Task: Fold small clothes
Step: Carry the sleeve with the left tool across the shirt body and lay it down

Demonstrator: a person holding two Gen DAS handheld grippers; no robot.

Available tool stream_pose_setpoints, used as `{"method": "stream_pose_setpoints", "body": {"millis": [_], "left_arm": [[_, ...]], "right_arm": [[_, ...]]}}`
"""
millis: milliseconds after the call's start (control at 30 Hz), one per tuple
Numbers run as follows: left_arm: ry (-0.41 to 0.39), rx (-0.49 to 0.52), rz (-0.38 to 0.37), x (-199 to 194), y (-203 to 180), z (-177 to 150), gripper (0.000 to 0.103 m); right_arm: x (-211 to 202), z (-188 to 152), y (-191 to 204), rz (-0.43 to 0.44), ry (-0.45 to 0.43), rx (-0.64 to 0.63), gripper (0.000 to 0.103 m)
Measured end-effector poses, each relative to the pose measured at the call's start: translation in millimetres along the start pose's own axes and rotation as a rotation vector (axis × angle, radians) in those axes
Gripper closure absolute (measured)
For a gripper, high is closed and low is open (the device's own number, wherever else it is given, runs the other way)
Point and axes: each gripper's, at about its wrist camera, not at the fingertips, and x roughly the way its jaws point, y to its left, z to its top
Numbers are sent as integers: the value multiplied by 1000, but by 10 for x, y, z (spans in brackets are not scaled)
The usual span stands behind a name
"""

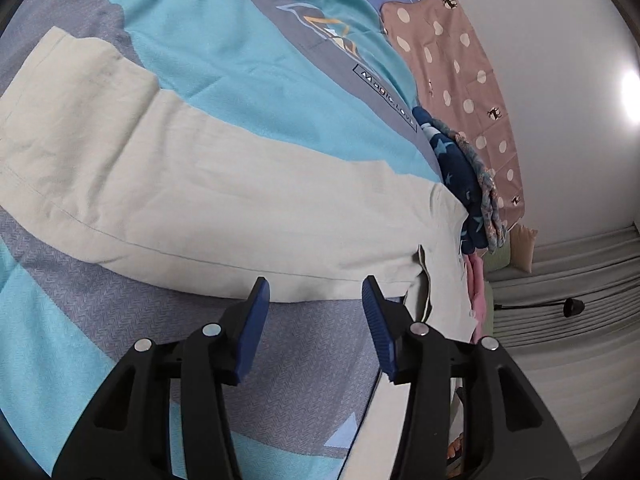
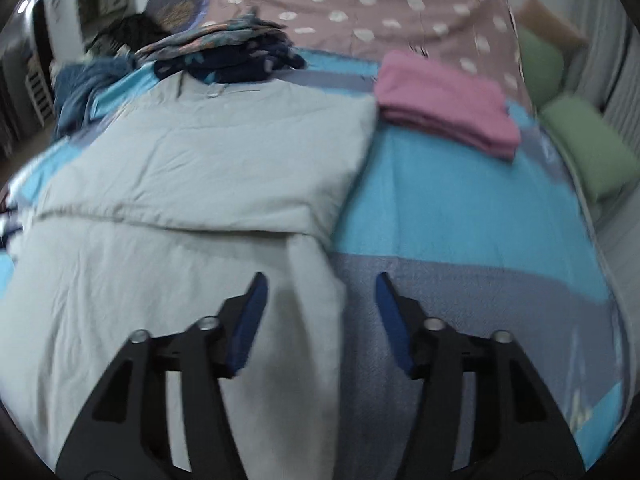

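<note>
Bedspread (image 2: 460,208), teal and grey blocks, covering the bed and serving as the folding surface; flat enough to press creases against. Beyond it, dotted sheet (image 2: 400,12) toward the head of the bed, green pillows (image 2: 592,156) pushed off to the far right edge, probably to keep the middle free.

Cream garment (image 2: 200,184) laid out across the middle of the bedspread, largest piece of clothing in sight and likely the one in work. Seen from the right wrist: upper part already doubled over, with a straight fold edge running across, lower part lying single beneath the jaws, right edge crossing between them. Seen from the left wrist: long pale band (image 1: 200,184) with a stitched hem, lightly creased, one end bunched near the dark pile. Looks half folded, one more fold probably due.

Dark starred clothes (image 2: 232,60) stacked at the far side, touching the cream garment's top edge; pink folded stack (image 2: 444,100) just beside its right corner. Both read as finished pieces set clear of the work area.

Left gripper (image 1: 316,304) hanging over the garment's near hem, jaws spread, nothing between the pads. Right gripper (image 2: 320,304) over the garment's right edge, jaws spread too, cloth below them but not pinched; picture blurred, so contact uncertain.
</note>
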Motion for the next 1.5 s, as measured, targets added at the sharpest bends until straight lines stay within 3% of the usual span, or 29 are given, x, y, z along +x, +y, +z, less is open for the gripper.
{"method": "stream_pose_setpoints", "body": {"millis": [100, 133, 167, 267, 367, 567, 767, 833, 933, 1033, 1100, 1167, 1267, 1367, 1500], "left_arm": [[4, -9, 1, 19, -7, -19, 51], [6, -12, 7, 35, -8, -29, 51], [7, -16, 10, 36, 3, -36, 51], [3, -30, 16, 16, 41, -47, 51], [-13, -45, 28, -44, 104, -45, 50], [-43, -107, 30, -196, 331, -57, 49], [-67, -143, 36, -325, 462, -75, 49], [-77, -141, 37, -365, 468, -74, 49], [-91, -142, 42, -402, 477, -59, 49], [-95, -158, 39, -423, 518, -59, 49], [-96, -160, 50, -456, 556, -80, 49], [-107, -171, 75, -523, 636, -109, 49], [-132, -209, 84, -649, 789, -135, 49], [-161, -239, 100, -779, 929, -152, 49], [-190, -283, 116, -903, 1090, -185, 49]], "right_arm": [[179, 67, -215, 156, 43, 140, 73], [238, 87, -237, 173, 52, 166, 76], [270, 112, -236, 172, 47, 175, 88], [255, 97, -190, 181, 33, 205, 97], [148, 20, -98, 141, 4, 201, 98], [98, -160, -328, 137, -8, 335, 89], [30, -74, -264, 27, -3, 226, 86], [-97, 8, -120, 2, -55, 155, 86], [-184, 143, -9, 50, -128, 142, 86], [33, 240, 89, 80, -99, 115, 87], [291, 179, 107, 42, -25, 71, 94], [324, 110, 18, 57, -45, 81, 95], [256, 97, -94, 16, -28, 92, 78], [70, 99, -73, -46, -42, 70, 83], [-359, 146, -56, -82, -137, 82, 83]]}}
